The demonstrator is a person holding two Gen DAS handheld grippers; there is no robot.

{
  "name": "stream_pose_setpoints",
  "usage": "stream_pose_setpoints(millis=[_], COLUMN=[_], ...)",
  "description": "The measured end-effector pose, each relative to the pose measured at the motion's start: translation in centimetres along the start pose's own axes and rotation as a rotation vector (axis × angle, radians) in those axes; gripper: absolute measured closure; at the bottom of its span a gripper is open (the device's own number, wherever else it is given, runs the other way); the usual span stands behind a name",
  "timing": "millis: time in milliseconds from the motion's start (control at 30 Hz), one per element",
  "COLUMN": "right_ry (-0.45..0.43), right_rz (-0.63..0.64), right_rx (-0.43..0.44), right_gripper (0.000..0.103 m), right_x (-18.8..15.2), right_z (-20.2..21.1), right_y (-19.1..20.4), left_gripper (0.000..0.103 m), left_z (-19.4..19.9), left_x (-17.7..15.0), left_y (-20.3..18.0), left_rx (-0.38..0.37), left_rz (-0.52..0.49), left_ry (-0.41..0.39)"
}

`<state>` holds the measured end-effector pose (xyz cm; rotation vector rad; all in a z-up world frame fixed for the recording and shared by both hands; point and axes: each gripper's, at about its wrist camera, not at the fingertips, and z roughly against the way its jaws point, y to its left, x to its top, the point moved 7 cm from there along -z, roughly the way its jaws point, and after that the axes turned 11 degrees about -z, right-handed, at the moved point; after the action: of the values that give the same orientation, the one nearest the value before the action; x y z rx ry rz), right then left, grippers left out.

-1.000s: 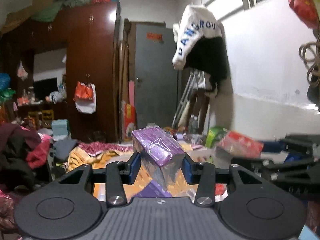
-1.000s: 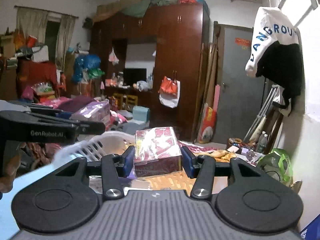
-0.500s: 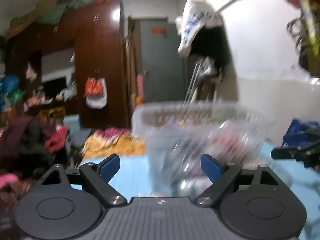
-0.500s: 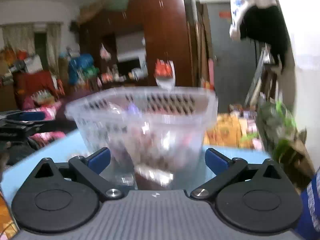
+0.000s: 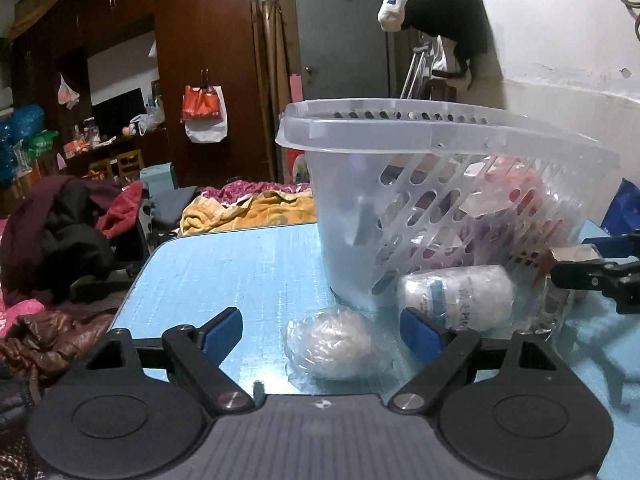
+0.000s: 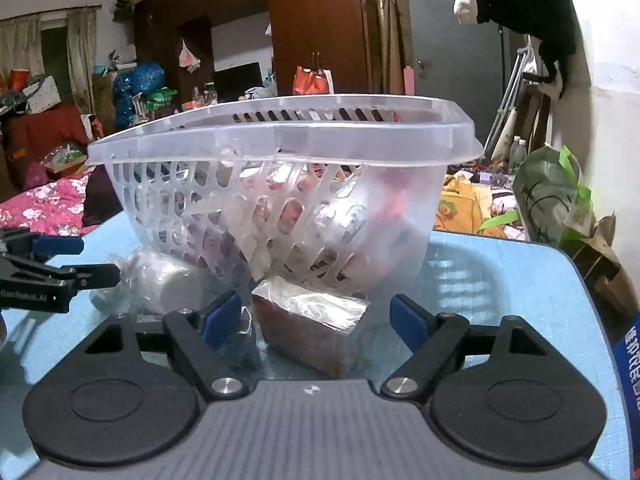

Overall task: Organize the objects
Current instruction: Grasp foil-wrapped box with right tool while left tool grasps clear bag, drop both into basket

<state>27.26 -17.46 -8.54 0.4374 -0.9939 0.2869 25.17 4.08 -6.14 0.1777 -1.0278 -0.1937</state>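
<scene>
A clear plastic basket [image 5: 400, 128] [image 6: 304, 128] stands on the blue table [image 5: 240, 264] with purple and red packs showing through its slotted wall. My left gripper [image 5: 322, 330] is open and low over the table, with a plastic-wrapped pale lump [image 5: 332, 344] between its fingers. A wrapped white bottle [image 5: 460, 296] [image 6: 168, 280] lies beside the basket. My right gripper [image 6: 316, 316] is open, with a wrapped dark red-brown box [image 6: 312, 320] between its fingers, untouched. Each gripper shows at the edge of the other's view.
Beyond the table's [image 6: 520, 280] far edge lie piles of clothes [image 5: 60, 232] and bedding [image 5: 248, 208]. A green plant in a bag [image 6: 552, 200] stands at the right, by the white wall. A blue package [image 6: 628, 360] sits at the table's right edge.
Both grippers let go of their packs, purple on the left and red on the right, then opened and came down to table level in front of the basket.
</scene>
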Motion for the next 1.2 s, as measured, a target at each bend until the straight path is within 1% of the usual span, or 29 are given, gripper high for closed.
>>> stream_pose_setpoints(millis=[33, 100, 200, 233, 300, 400, 433, 500, 600, 633, 700, 733, 767, 833, 867, 900, 967, 1000, 1200], right_ry=[-0.002, -0.001, 0.002, -0.002, -0.001, 0.004, 0.003, 0.004, 0.002, 0.009, 0.026, 0.03, 0.029, 0.022, 0.016, 0.008, -0.024, -0.039, -0.093], right_rz=[0.001, 0.0, -0.007, -0.014, -0.032, -0.057, -0.063, -0.059, -0.054, -0.039, -0.032, -0.037, -0.035, -0.035, -0.03, -0.024, -0.01, -0.004, 0.005], right_rx=[0.003, 0.022, 0.037, 0.04, 0.049, 0.05, 0.044, 0.039, 0.04, 0.035, 0.025, 0.034, 0.04, 0.034, 0.032, 0.031, 0.02, 0.019, 0.051], right_gripper=[0.025, 0.03, 0.036, 0.04, 0.044, 0.042, 0.035, 0.027, 0.027, 0.028, 0.034, 0.041, 0.045, 0.052, 0.055, 0.059, 0.061, 0.064, 0.067], right_x=[0.0, -0.1, -0.3, -0.3, 0.0, 0.1, 0.1, 0.2, 0.0, -0.1, -0.2, -0.3, -0.3, -0.3, -0.3, -0.4, -0.5, -0.5, -1.0], right_z=[0.0, 0.2, 0.5, 0.6, 0.6, 0.2, 0.1, -0.2, -0.3, -0.5, -0.8, -0.8, -0.7, -0.3, -0.1, 0.3, 1.4, 1.9, 5.3], right_y=[0.2, 0.4, 0.5, 0.4, 0.4, 0.4, 0.5, 0.9, 1.7, 1.9, 2.1, 2.1, 2.1, 2.0, 2.0, 2.0, 1.9, 2.0, 2.0], left_gripper=[0.014, 0.014, 0.014, 0.014, 0.014, 0.014, 0.014, 0.014, 0.014, 0.014, 0.014, 0.014, 0.014, 0.029, 0.045, 0.048, 0.049, 0.049, 0.049], left_z=[0.0, 0.4, 0.1, -0.1, 0.0, -0.5, -0.6, -0.6, -0.7, -0.8, -1.2, -1.4, -1.5, -1.5, -1.4, -1.2, -0.7, -0.3, 2.2], left_x=[-0.1, -0.2, -0.8, -0.8, -0.6, -0.5, -0.5, -0.5, -0.5, -0.5, -0.5, -0.5, -0.6, -0.4, -0.4, -0.5, -0.4, -0.4, -0.5], left_y=[-0.1, -0.5, -1.0, -1.2, -1.2, -1.6, -1.7, -1.9, -2.1, -2.2, -2.4, -2.5, -2.6, -2.7, -2.7, -2.8, -2.8, -2.9, -3.1], left_rx=[-0.005, -0.01, -0.003, -0.01, -0.016, -0.015, -0.02, -0.03, -0.039, -0.043, -0.05, -0.053, -0.057, -0.065, -0.085, -0.097, -0.089, -0.092, -0.1], left_rz=[-0.002, -0.017, -0.049, -0.052, -0.043, -0.055, -0.057, -0.059, -0.059, -0.059, -0.058, -0.056, -0.055, -0.044, -0.03, -0.011, -0.008, -0.007, 0.033], left_ry=[-0.004, -0.011, 0.018, 0.028, 0.019, 0.04, 0.044, 0.046, 0.05, 0.055, 0.071, 0.079, 0.087, 0.079, 0.074, 0.068, 0.044, 0.027, -0.057])
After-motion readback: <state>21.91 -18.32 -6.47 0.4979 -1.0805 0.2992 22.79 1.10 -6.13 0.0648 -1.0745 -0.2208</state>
